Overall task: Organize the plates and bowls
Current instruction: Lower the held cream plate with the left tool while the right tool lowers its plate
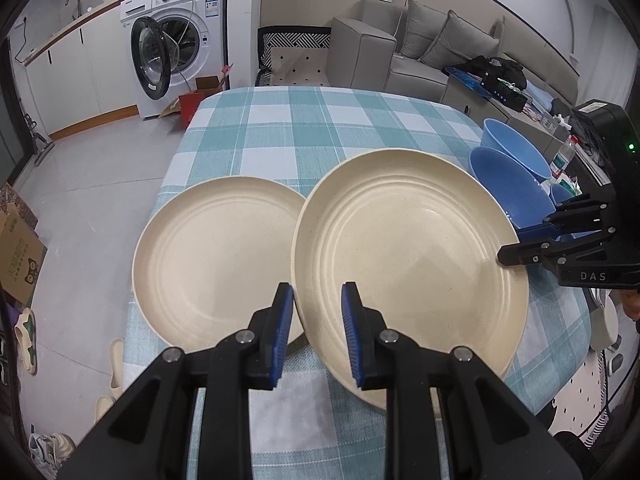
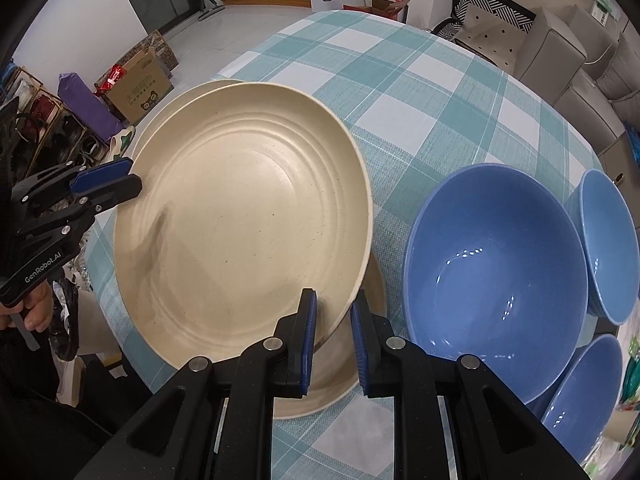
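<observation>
Table with teal-and-white checked cloth [image 1: 288,128].
Raised cream plate [image 1: 408,248]: tilted, carried over the table, its edge overlapping a second cream plate [image 1: 216,256] that lies flat at the table's edge.
Three blue bowls [image 2: 496,264], clustered beside the plates.
Left gripper [image 1: 318,332]: clamped on the raised plate's near rim.
Right gripper [image 2: 334,328]: pinched tight on its opposite rim.

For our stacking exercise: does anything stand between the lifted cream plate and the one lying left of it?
Nothing visible: the flat plate is bare; the blue bowls stand on the lifted plate's other side.
</observation>
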`<action>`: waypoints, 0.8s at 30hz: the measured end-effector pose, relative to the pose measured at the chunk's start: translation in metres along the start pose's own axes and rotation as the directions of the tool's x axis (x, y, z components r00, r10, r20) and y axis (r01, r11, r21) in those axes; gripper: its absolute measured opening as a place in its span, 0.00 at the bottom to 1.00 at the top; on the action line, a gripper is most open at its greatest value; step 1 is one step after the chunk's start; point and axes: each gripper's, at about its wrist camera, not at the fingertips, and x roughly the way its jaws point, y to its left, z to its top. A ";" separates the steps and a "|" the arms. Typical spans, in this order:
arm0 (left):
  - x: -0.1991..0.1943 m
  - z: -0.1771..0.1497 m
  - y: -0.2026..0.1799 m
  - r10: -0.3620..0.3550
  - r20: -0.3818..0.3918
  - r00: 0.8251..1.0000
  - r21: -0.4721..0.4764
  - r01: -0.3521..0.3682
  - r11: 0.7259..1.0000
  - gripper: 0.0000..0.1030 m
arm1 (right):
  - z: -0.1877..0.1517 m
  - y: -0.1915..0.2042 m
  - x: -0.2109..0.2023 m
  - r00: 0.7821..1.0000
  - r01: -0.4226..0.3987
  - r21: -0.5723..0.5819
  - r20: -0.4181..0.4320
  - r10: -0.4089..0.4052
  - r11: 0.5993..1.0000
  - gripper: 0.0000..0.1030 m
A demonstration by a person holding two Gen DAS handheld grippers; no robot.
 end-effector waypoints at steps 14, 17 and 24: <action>0.006 -0.009 -0.011 -0.011 -0.031 0.999 0.030 0.011 0.999 0.22 | -0.024 0.001 0.005 1.000 -0.006 0.011 -0.024 0.006 1.000 0.17; 0.008 -0.010 -0.012 -0.013 -0.037 0.999 0.032 0.015 0.999 0.22 | -0.027 0.000 0.006 1.000 -0.009 0.016 -0.025 0.009 1.000 0.17; 0.011 -0.015 -0.019 -0.019 -0.057 0.998 0.049 0.021 0.999 0.22 | -0.037 -0.001 0.009 0.999 -0.014 0.027 -0.039 0.015 1.000 0.17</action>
